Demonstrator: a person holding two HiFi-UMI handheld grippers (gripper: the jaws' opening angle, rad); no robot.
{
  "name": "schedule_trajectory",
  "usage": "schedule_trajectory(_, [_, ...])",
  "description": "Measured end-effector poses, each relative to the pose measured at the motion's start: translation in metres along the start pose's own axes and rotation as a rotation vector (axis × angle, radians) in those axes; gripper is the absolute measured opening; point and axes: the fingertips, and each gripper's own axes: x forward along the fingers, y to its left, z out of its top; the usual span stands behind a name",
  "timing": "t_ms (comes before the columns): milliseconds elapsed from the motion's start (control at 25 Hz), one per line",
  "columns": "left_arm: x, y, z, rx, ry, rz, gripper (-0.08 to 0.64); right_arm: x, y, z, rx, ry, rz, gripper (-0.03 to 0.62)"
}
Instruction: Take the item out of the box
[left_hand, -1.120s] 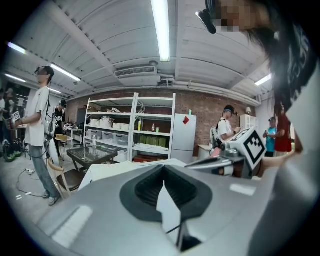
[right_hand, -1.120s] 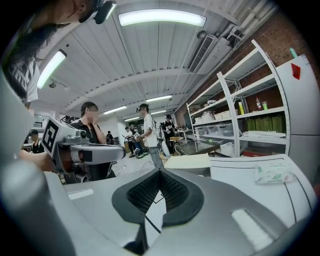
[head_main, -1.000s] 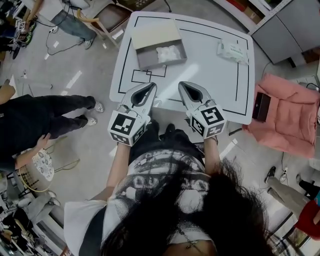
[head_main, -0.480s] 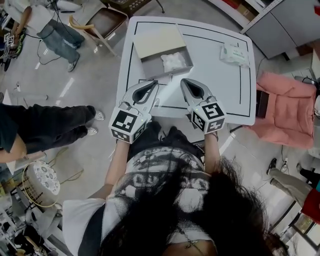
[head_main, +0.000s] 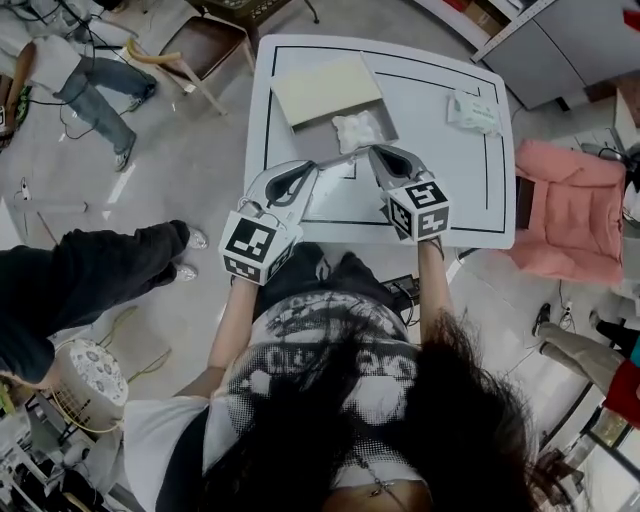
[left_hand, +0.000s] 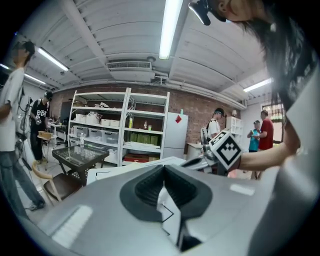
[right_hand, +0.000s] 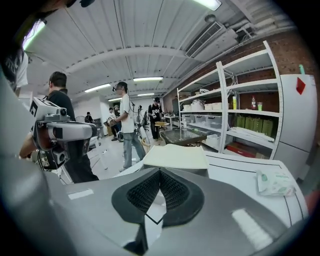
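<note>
A grey open box (head_main: 342, 122) with its cream lid (head_main: 326, 87) folded back stands on the white table (head_main: 440, 190). A white crumpled item (head_main: 358, 130) lies inside the box. My left gripper (head_main: 312, 166) is shut and empty, its tip just short of the box's near left corner. My right gripper (head_main: 374, 150) is shut and empty, its tip at the box's near edge beside the item. In the right gripper view the lid (right_hand: 175, 156) lies straight ahead of the shut jaws (right_hand: 160, 171) and the item is hidden. The left gripper view shows shut jaws (left_hand: 163, 167) over the table.
A white-green packet (head_main: 472, 110) lies at the table's far right. A pink jacket (head_main: 565, 215) hangs to the right of the table and a chair (head_main: 195, 45) stands at its far left. People stand on the floor at the left (head_main: 100, 270). Shelving (left_hand: 125, 125) lines the brick wall.
Both grippers have moved forward over the table towards the box, the right one sinking a little. They stay shut and empty. The box has not moved.
</note>
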Motion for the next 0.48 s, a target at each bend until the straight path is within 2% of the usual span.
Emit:
schedule_trajectory(80, [-0.001,0.007,-0.001,-0.003,0.000,-0.008,0.000,0.012,-0.005,-0.001,-0.018,0.028,-0.009,0.001])
schedule_trajectory(160, [-0.001,0.013,0.000,-0.005,0.000,-0.015,0.000,0.024,-0.010,-0.003,-0.042,0.063,-0.007,0.050])
schedule_trajectory(280, [-0.002,0.021,0.001,-0.002,-0.003,-0.026,0.000,0.044,-0.018,-0.004,-0.094,0.123,-0.010,0.064])
schedule_trajectory(480, [-0.003,0.033,-0.001,-0.003,-0.005,-0.034,0.000,0.081,-0.030,-0.021,-0.182,0.290,-0.006,0.102])
